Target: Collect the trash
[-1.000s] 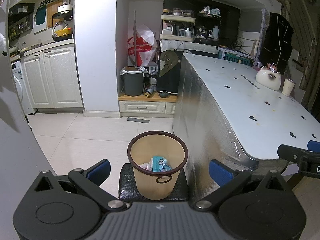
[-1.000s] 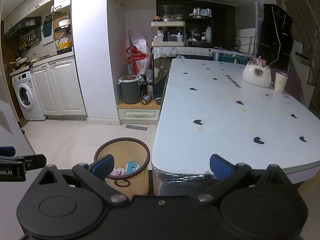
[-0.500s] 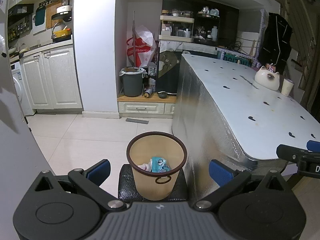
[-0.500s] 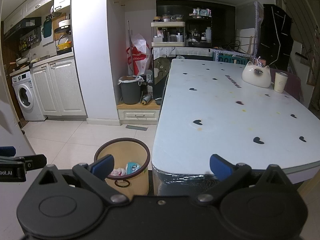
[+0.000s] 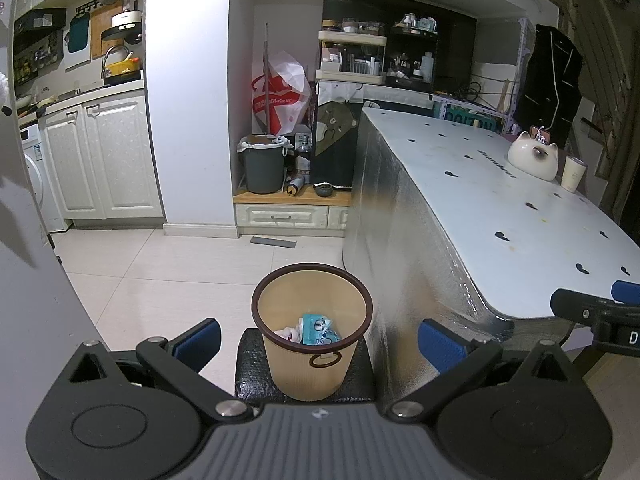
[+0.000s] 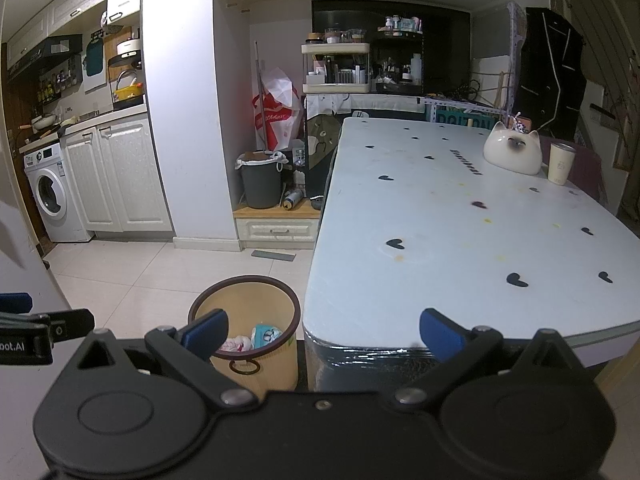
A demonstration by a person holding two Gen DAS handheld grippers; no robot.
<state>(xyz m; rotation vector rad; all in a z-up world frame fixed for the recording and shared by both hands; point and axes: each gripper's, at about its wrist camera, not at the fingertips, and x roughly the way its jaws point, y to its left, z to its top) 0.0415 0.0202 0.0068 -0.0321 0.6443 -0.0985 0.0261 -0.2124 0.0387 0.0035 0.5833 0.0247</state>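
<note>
Left wrist view, white table (image 5: 500, 200) at right, tan wastebasket (image 5: 312, 356) near on a black stool (image 5: 250, 368) beside it, blue packet (image 5: 318, 330) inside, left gripper (image 5: 318, 338) and right gripper (image 6: 320, 334) both spread and empty.

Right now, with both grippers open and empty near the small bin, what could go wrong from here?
1. The tan wastebasket stands on a small black stool, so a bump from the left gripper might tip it and spill the blue packet.
2. The right gripper is close to the table edge and could knock against it.
</note>
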